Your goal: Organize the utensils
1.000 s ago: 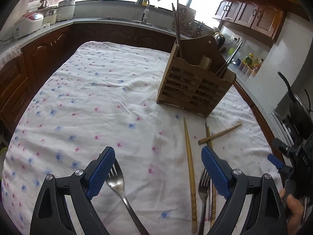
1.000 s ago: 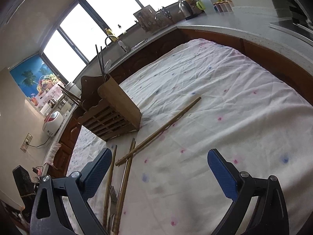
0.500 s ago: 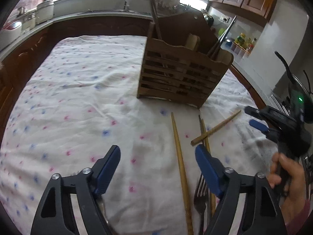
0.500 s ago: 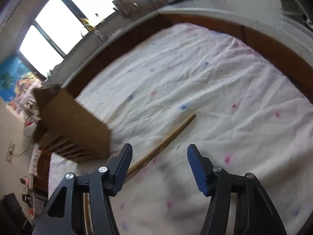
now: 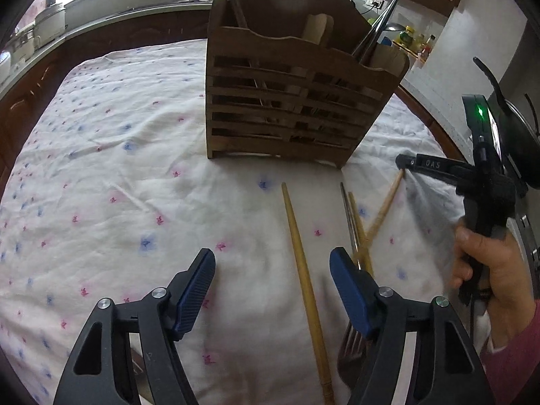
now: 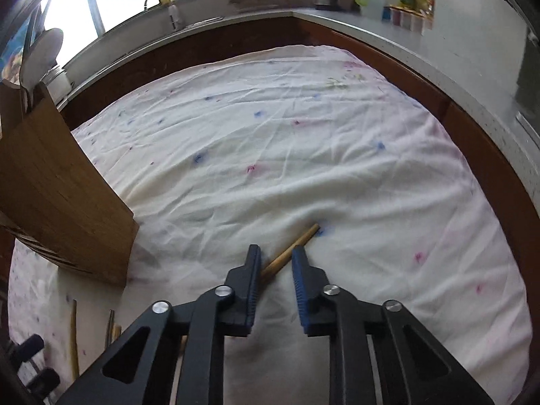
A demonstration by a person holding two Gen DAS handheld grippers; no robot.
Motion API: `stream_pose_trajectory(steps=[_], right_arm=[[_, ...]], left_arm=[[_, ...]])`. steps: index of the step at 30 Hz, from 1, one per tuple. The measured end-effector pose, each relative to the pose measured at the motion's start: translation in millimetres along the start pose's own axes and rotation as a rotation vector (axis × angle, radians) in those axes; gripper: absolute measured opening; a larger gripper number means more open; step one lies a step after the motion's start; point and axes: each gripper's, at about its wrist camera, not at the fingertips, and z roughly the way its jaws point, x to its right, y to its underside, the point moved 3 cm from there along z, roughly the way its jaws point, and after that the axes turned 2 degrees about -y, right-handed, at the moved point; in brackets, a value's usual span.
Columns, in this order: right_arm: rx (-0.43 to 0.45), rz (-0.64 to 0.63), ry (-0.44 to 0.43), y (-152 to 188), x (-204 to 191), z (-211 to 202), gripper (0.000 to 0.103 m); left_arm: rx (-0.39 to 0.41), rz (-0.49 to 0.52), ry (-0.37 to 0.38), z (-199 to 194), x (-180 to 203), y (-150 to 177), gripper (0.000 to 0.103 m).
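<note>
The left gripper (image 5: 272, 290) hangs low over the cloth (image 5: 118, 175) with its blue pads spread wide and nothing between them. A long wooden chopstick (image 5: 303, 283) lies on the cloth in that gap, nearer the right pad, running away toward the rack (image 5: 290, 111). Just right of it a thin metal chopstick (image 5: 348, 217) and another wooden one lie close together, and a fork (image 5: 351, 344) shows partly behind the right finger. The rack, slatted and wooden, stands upright ahead with utensils poking out of its top. To the right, a hand (image 5: 489, 270) grips the handle of the right gripper (image 6: 276, 263), whose tip reaches the far end of a slanted chopstick (image 6: 291, 253). In the right wrist view that gripper's jaws are nearly closed, one on each side of the slanted chopstick close to its end; whether the pads actually press on it cannot be told. The stick rests on the cloth, its tip pointing forward and right. The rack's plain side (image 6: 57, 202) fills the left edge of that view, apart from the gripper.
</note>
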Motion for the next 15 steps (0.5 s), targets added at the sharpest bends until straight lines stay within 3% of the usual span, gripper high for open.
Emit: stream_pose_trajectory(steps=[6, 7, 10, 15], right_arm=[[-0.001, 0.020, -0.069, -8, 15, 1, 0.007], [0.004, 0.018, -0.094, -9, 16, -1, 0.000], [-0.045, 0.024, -0.167, -4, 14, -2, 0.000], [-0.076, -0.063, -0.183, 17, 0, -19, 0.001]], left_arm=[[-0.003, -0.003, -0.003, 4, -1, -3, 0.069], [-0.002, -0.001, -0.002, 5, 0, -4, 0.069], [-0.005, 0.015, 0.005, 10, 6, -9, 0.064], [-0.045, 0.058, -0.006, 29, 23, -15, 0.056]])
